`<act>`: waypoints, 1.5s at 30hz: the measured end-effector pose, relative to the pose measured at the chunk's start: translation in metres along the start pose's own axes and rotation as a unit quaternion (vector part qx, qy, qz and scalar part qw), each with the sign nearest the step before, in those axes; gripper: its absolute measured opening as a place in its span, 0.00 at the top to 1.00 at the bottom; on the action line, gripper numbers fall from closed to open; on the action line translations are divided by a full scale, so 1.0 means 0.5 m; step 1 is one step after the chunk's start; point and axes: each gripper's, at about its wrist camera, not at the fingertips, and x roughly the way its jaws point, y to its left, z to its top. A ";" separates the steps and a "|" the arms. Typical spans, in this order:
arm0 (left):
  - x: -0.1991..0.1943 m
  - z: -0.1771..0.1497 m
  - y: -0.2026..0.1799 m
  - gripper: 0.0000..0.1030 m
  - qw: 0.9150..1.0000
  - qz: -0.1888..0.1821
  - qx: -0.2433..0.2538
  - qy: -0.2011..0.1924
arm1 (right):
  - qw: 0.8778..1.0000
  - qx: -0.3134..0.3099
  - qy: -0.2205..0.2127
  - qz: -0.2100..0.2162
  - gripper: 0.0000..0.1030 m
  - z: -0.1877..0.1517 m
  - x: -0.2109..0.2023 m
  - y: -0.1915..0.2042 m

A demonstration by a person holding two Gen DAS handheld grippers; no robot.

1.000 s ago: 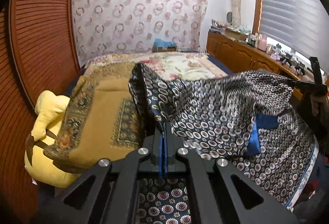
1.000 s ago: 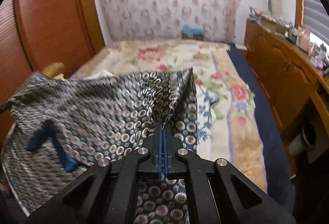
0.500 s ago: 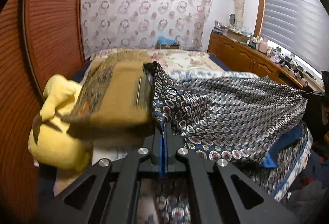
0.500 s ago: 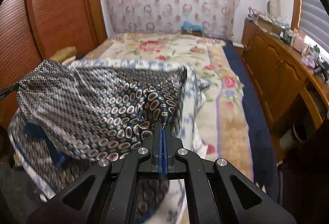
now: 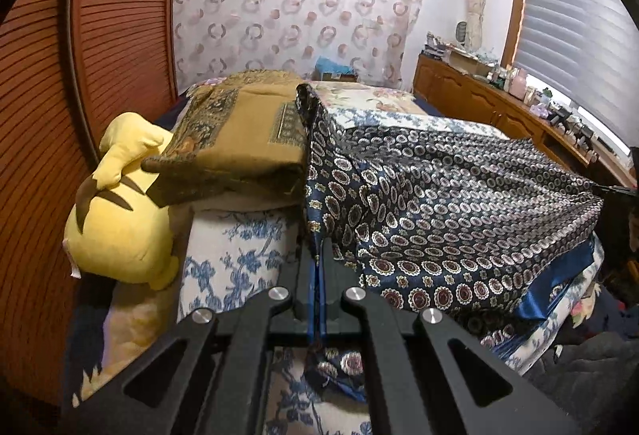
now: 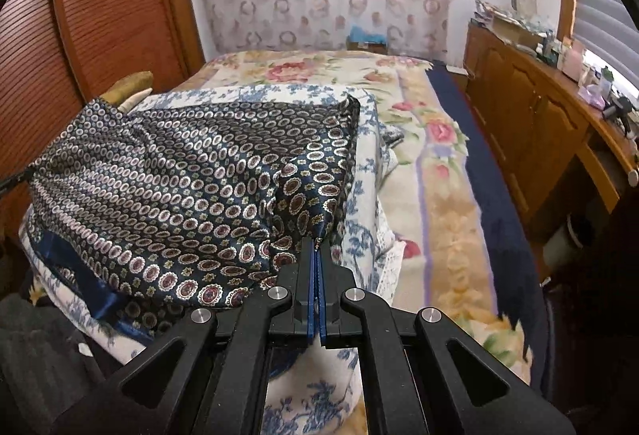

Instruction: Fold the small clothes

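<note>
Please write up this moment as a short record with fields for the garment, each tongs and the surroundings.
garment: dark patterned silky cloth, stretched between both tongs, sagging onto the blue-and-white bedding
left tongs: shut on the garment's edge
right tongs: shut on the opposite edge
beside garment: folded ochre blanket, yellow plush toy

We are in a home bedroom: a bed point(image 6: 439, 171) under a floral cover, a yellow plush toy point(image 5: 120, 219) at its edge, a patterned curtain point(image 5: 295, 8) behind, slatted wooden wardrobe doors point(image 5: 120, 20), and a low wooden cabinet point(image 6: 531, 115) cluttered with toiletries below window blinds point(image 5: 575, 16).
</note>
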 end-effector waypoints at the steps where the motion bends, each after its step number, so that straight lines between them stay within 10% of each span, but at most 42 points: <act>1: 0.003 -0.006 0.000 1.00 1.000 0.000 -0.001 0.006 | 1.000 -0.002 0.003 -0.006 1.00 -0.003 0.005 0.002; 17: 0.019 -0.035 0.004 0.79 0.999 0.015 0.002 0.040 | 0.998 -0.048 -0.040 -0.012 0.58 0.050 0.066 0.110; 45: 0.069 -0.078 0.001 0.77 0.996 0.047 -0.022 0.076 | 0.994 -0.099 0.009 0.036 0.57 0.023 0.214 0.257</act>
